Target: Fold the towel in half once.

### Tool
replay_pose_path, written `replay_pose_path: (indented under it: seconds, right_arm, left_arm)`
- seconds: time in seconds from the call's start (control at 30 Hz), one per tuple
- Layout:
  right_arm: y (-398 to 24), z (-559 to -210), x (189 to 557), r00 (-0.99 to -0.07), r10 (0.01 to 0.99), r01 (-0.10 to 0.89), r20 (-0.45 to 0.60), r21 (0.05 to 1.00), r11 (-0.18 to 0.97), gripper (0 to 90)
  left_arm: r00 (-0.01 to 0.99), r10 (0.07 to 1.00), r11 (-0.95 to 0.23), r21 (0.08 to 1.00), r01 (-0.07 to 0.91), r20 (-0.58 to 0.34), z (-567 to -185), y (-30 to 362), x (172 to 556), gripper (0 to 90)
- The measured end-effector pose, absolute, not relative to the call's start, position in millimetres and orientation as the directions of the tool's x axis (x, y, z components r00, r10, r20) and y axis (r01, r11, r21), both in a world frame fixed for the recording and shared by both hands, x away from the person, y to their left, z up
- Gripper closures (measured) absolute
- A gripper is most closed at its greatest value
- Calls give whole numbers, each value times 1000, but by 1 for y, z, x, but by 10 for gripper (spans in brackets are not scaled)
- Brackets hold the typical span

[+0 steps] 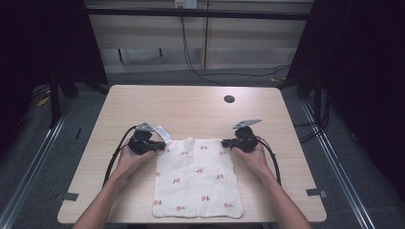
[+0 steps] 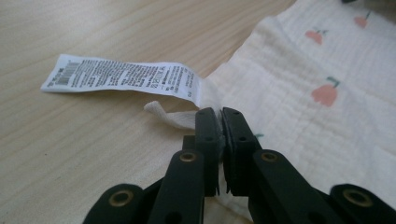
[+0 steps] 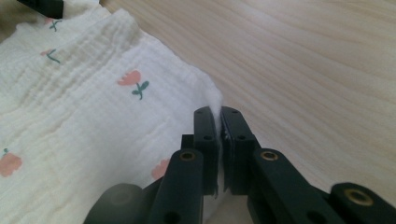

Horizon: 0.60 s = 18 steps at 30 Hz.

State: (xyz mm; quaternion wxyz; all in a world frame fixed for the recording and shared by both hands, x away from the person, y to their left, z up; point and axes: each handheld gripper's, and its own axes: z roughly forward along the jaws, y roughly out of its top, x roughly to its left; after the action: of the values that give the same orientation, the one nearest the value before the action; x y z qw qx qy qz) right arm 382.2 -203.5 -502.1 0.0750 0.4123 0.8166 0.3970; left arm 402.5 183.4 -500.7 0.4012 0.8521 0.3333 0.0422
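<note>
Both far corners of the flower-print muslin cloth (image 1: pixel 197 177) are clamped, by left gripper (image 1: pixel 162 145) and right gripper (image 1: pixel 224 142); next, probably an even lift toward the near edge to fold.

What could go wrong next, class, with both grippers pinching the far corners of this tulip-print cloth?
The right gripper bites only the very edge of the cloth, so that corner may slip out on lifting. The left gripper clamps beside the care label; the label could snag or fold inside.
</note>
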Motion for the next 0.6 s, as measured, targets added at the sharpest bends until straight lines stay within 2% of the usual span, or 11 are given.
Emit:
replay_pose_path:
  seconds: [0.23, 0.33, 0.4, 0.6]
  right_arm:
    - [-211, -492, 383, -655, 720, 583, 229, 760, 289, 857]
    - [-210, -489, 383, -663, 715, 574, 224, 765, 292, 858]
    - [-212, -485, 382, -666, 705, 567, 243, 779, 267, 859]
    - [-221, -471, 378, -670, 697, 548, 257, 804, 230, 864]
  left_arm:
    - [774, 594, -405, 749, 524, -220, -490, 192, 401, 862]
    - [778, 594, -412, 753, 514, -205, -487, 193, 400, 862]
    - [770, 620, -432, 755, 493, -148, -482, 195, 397, 861]
    - [775, 609, -400, 778, 484, -169, -472, 203, 394, 862]
